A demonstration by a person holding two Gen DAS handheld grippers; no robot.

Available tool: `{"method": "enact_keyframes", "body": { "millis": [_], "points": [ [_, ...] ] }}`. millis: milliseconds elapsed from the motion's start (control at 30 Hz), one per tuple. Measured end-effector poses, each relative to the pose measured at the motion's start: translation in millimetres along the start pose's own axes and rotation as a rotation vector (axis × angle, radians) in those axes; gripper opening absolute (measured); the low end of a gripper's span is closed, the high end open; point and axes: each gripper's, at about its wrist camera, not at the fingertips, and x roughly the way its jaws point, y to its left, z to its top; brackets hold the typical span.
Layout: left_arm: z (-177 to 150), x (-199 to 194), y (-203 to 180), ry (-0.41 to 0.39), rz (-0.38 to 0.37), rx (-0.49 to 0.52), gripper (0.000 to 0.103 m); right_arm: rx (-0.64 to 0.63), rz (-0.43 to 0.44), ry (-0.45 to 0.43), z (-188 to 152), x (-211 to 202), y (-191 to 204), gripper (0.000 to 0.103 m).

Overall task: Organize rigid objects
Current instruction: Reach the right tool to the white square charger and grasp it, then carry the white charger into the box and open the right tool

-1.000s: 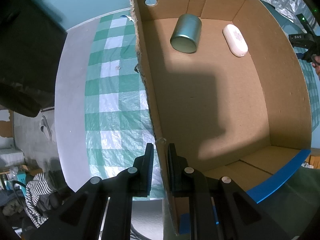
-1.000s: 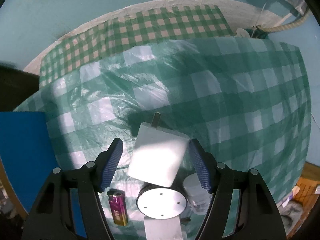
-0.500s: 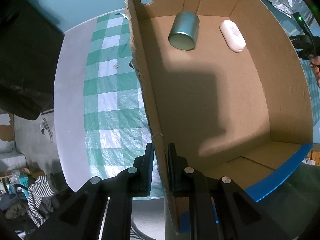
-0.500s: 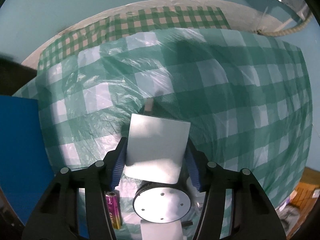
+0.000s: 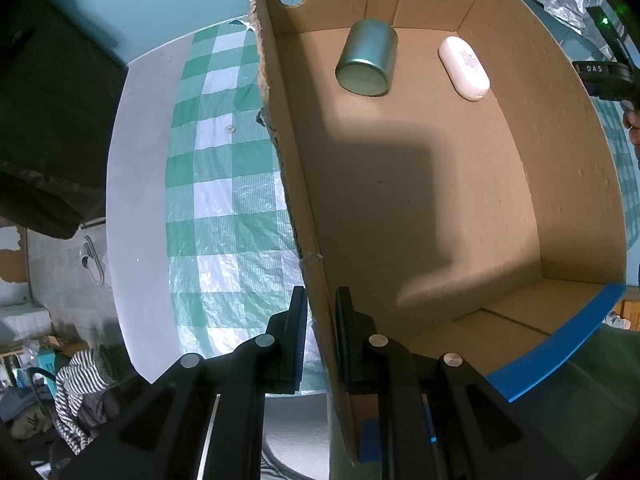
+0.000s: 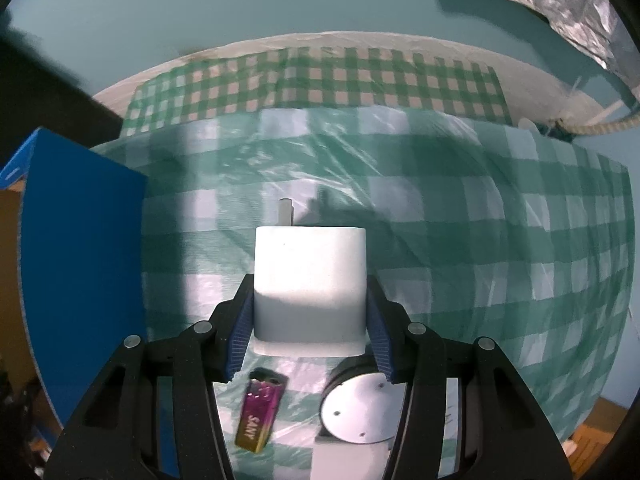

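While the left gripper [image 5: 320,336] clamped the box [image 5: 568,208] wall, a tin [image 5: 367,58] and case [image 5: 464,68] lay inside; the right gripper [image 6: 310,332], just closed, gripped the charger [image 6: 310,280], seemingly lifted, lighter [image 6: 260,416] left.

The tablecloth [image 6: 460,208] is green-and-white check, and the box [image 5: 440,200] is plain brown cardboard with bright blue edges. Inside it sit a dull silver-green tin [image 5: 368,58] and a white oval case [image 5: 464,68]. Out on the cloth, the charger block [image 6: 310,284] is plain white and the battery [image 6: 260,414] is shiny magenta fading to gold.
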Motion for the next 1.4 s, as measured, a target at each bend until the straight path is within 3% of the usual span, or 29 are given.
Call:
{"method": "enact_keyframes", "body": {
  "millis": [967, 1167, 1400],
  "points": [
    [-0.8, 2.1, -2.5, -0.008, -0.001, 0.017, 0.014, -0.286, 0.134, -0.135, 10.2, -107.2, 102.8, 0.051],
    [-0.5, 1.0, -3.8, -0.007, -0.003, 0.013, 0.014, -0.406, 0.157, -0.129, 10.3, -109.7, 141.8, 0.051],
    [-0.3, 0.6, 0.2, -0.004, -0.006, 0.001, 0.014, -0.568, 0.128, -0.079, 4.5, -85.1, 183.4, 0.051]
  ]
}}
